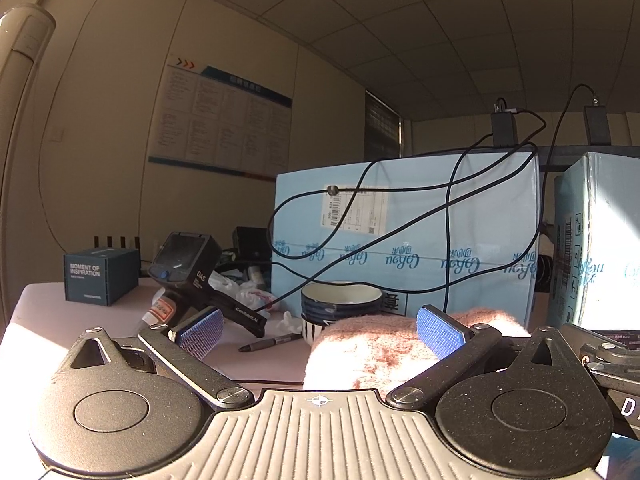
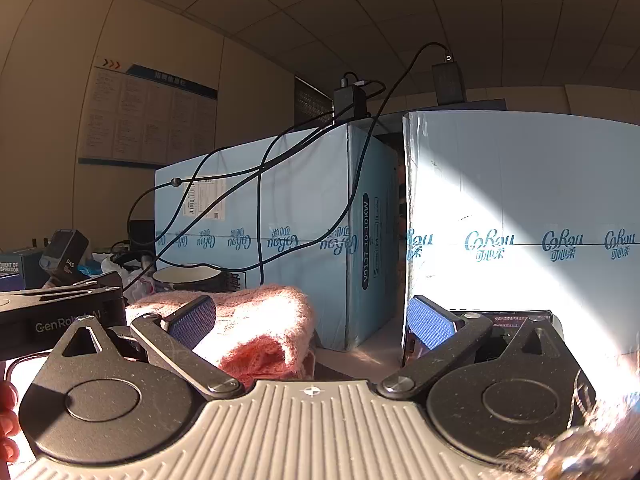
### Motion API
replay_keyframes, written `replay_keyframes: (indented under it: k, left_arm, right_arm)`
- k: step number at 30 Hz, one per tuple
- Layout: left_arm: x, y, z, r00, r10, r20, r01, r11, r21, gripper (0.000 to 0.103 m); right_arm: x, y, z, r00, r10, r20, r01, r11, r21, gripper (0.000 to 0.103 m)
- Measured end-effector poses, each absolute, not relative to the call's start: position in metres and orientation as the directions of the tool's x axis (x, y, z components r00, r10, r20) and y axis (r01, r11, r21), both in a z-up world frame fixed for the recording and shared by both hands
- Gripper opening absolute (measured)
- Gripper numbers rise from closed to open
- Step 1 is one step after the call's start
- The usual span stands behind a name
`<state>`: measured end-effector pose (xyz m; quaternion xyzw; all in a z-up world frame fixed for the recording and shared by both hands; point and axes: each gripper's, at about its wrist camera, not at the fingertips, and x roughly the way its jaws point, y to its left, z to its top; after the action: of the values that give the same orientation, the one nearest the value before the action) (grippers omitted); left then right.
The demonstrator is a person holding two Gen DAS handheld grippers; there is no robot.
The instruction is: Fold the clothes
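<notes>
A pink knitted garment [image 1: 372, 348] lies folded in a thick bundle on the table, lit by sun. It also shows in the right wrist view [image 2: 256, 320]. My left gripper [image 1: 320, 332] is open and empty, low over the table, with the bundle just ahead between its blue pads [image 1: 438, 330]. My right gripper [image 2: 312, 320] is open and empty, with the bundle in front of its left pad [image 2: 192, 320]. The left gripper's body [image 2: 60, 312] sits at the left of the right wrist view.
Two light blue cartons [image 1: 404, 232] [image 2: 520, 220] stand behind the garment with black cables [image 1: 448, 216] draped over them. Stacked dark bowls [image 1: 340, 304], a marker [image 1: 272, 342], a spare handheld device [image 1: 188, 268], a small dark box [image 1: 100, 270] and crumpled bags lie left.
</notes>
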<state>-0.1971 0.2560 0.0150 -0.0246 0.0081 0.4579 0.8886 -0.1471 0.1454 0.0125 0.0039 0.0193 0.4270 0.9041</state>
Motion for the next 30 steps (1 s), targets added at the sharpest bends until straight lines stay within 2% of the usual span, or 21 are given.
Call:
replay_keyframes:
  k: [30]
  left_arm:
    - [-0.1974,0.2563,0.0152,0.59,0.807,-0.039,-0.808,0.588,-0.039,0.103]
  right_arm:
    - [-0.1474,0.1461,0.0126,0.634,0.772,-0.033,-0.772,0.635,0.021,0.103]
